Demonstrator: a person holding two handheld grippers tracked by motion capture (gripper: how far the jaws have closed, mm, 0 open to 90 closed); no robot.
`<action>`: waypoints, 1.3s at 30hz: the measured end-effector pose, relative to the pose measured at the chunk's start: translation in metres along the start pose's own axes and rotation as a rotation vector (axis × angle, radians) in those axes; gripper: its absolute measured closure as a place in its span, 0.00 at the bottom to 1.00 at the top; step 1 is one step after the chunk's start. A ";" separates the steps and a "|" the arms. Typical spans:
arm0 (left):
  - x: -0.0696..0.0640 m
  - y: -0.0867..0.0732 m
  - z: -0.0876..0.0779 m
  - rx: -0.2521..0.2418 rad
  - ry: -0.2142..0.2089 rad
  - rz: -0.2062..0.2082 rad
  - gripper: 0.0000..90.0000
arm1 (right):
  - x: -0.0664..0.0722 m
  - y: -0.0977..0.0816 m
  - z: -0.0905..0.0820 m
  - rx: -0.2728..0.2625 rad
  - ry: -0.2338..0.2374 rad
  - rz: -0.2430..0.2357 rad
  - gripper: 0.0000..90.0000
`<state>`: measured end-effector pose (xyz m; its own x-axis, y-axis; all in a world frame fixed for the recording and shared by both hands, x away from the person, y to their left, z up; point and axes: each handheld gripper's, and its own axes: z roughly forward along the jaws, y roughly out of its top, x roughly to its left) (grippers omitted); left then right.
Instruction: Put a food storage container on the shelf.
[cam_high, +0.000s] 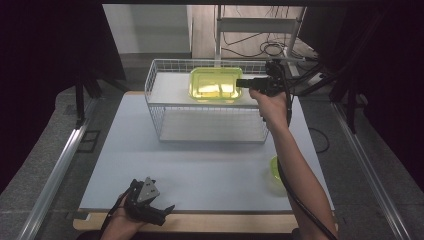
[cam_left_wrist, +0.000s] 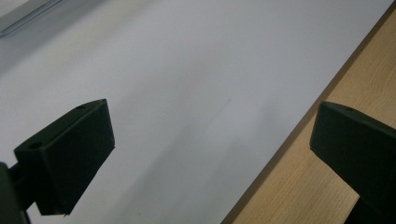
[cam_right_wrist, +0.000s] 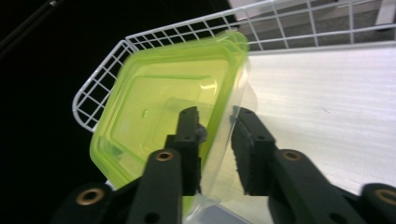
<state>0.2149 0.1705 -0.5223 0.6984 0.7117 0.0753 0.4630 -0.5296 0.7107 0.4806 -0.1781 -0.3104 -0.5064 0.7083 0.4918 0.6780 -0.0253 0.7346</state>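
A: Dark room, pale worktop lit from above, white wire rack at the far side. Where's the container?

B: Green plastic container sits on the rack's top shelf, left of centre, flat on its base. Looks like the top shelf is its spot, since the wire rim would keep it from sliding off.

A: Right tongs?

B: Right tongs reach in level from the rack's right end and straddle the container's near wall, one jaw inside, one outside. Small gaps show on both sides of the wall, so they stand a little apart, not clamped. My read: container is resting on the shelf, grip is off.

A: Left?

B: Left tongs rest at the near worktop edge, jaws wide apart, nothing between them. Idle, kept clear of the rack.

A: Anything else out?

B: Second green piece on the worktop by the right forearm, partly hidden. Can't tell what it is.
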 end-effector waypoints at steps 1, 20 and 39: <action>0.000 0.000 0.000 0.000 0.000 0.000 0.00 | -0.001 0.000 0.000 0.004 -0.005 0.005 0.78; -0.001 0.000 0.000 0.002 -0.001 0.004 0.00 | -0.006 0.002 0.003 0.015 -0.075 -0.051 0.54; -0.002 0.000 0.002 0.009 -0.005 0.012 0.00 | -0.007 0.001 0.000 0.037 -0.013 -0.037 0.57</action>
<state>0.2147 0.1680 -0.5239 0.7064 0.7032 0.0806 0.4598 -0.5424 0.7031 0.4848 -0.1825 -0.3131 -0.5247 0.7173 0.4585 0.6782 0.0266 0.7344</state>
